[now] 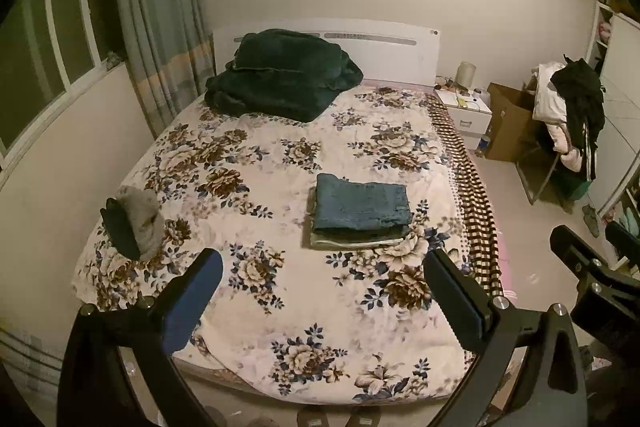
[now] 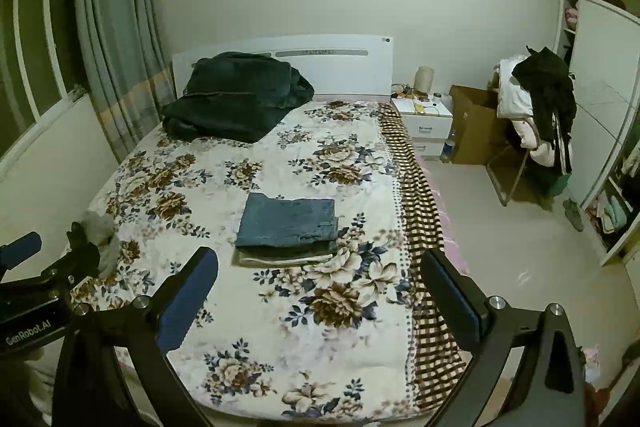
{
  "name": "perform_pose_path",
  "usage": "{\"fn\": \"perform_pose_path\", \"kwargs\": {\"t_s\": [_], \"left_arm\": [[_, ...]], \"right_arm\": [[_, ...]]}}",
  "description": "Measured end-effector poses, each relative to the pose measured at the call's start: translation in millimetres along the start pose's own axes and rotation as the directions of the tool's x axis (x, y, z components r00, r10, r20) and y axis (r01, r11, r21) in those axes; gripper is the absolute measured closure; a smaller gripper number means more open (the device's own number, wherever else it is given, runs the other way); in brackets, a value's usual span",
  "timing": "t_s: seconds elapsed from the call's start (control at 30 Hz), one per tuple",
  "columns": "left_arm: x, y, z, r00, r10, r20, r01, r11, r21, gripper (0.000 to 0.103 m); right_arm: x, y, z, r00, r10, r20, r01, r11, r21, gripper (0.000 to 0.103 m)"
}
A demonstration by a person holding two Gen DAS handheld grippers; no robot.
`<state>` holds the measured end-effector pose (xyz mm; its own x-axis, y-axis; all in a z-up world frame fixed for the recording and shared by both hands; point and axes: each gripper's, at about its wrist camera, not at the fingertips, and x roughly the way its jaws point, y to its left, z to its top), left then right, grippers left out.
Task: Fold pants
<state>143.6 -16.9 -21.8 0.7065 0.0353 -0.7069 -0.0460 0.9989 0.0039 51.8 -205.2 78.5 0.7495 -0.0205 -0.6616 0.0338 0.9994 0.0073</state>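
A pair of blue denim pants (image 1: 362, 203) (image 2: 289, 221) lies folded into a neat rectangle on top of a small stack of other folded clothes, in the middle of the flowered bedspread (image 1: 280, 291) (image 2: 280, 307). My left gripper (image 1: 324, 291) is held open above the foot of the bed, well short of the stack, with nothing between its fingers. My right gripper (image 2: 320, 291) is open and empty too, held back at about the same distance. Each gripper's body shows at the side edge of the other's view.
A dark green blanket (image 1: 280, 75) is heaped at the headboard. A grey and black bundle of clothes (image 1: 134, 223) lies at the bed's left edge. Right of the bed stand a white nightstand (image 2: 426, 121), a cardboard box (image 2: 476, 125), a clothes-laden chair (image 2: 536, 115) and a wardrobe (image 2: 604, 107).
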Motion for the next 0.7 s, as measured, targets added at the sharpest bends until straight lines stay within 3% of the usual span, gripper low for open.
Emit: {"fn": "perform_pose_path", "kwargs": {"t_s": [0.7], "left_arm": [[-1,4,-1,1.000,0.007,0.018,-0.007,1.000,0.015,0.000]], "right_arm": [[18,-1,-8,1.000,-0.015,-0.025,0.015,1.000,0.006,0.000]]}}
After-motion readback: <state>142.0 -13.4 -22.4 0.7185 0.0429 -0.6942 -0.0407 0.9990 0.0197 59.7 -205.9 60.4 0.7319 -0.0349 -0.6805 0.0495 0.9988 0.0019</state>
